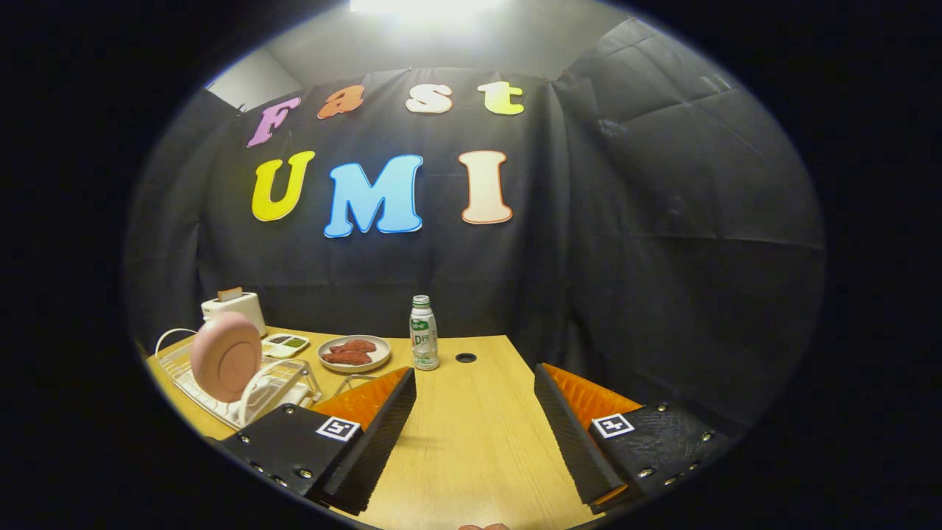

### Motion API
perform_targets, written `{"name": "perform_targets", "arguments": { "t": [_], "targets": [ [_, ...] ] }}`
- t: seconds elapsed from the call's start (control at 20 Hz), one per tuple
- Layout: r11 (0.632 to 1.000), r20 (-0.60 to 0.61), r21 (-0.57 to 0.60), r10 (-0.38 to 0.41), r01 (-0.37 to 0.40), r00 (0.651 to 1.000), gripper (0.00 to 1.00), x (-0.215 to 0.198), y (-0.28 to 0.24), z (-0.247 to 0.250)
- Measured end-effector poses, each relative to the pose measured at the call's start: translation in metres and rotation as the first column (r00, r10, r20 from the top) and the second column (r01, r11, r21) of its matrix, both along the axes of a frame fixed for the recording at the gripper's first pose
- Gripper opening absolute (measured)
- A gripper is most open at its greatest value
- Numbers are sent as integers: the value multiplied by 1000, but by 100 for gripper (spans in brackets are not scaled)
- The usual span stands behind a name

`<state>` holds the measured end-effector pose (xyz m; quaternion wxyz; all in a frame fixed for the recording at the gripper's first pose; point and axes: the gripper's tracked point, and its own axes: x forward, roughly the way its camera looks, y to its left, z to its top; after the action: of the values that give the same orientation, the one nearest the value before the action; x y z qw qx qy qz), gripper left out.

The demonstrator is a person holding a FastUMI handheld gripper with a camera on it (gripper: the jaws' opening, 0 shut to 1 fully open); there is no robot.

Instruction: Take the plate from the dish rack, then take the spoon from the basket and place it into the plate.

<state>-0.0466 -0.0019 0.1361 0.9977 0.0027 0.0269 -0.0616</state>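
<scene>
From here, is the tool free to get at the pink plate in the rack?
Probably yes: the tool is open over bare table, and the pink plate stands upright in the rack beyond its left finger, unblocked.

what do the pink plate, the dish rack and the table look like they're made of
Pink plate: probably matte plastic or ceramic, with an even, dull surface. Dish rack: thin white-coated wire, seen as slim bars. Table: light wood or wood-look laminate with faint grain. The gripper is open above it, holding nothing.

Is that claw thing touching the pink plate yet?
Apart. In the gripper view the claw is open over bare table, while the pink plate stands upright in the dish rack, beyond and beside the fingers.
</scene>
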Motion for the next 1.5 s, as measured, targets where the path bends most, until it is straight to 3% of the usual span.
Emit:
{"name": "perform_targets", "arguments": {
  "t": [0.25,0.6,0.85,1.3,1.4,1.5],
  "targets": [
    [998,-58,8,59,-58,997,99,-16,70,25],
    [972,-166,107,223,-207,961,99,1,175,42],
    [926,-323,245,357,-287,876,99,28,239,21],
    [892,-467,379,413,-245,782,99,81,286,-14],
    [887,-504,391,430,-246,749,99,93,296,-22],
    [881,-561,400,452,-251,693,99,100,308,-33]
  ]
}}
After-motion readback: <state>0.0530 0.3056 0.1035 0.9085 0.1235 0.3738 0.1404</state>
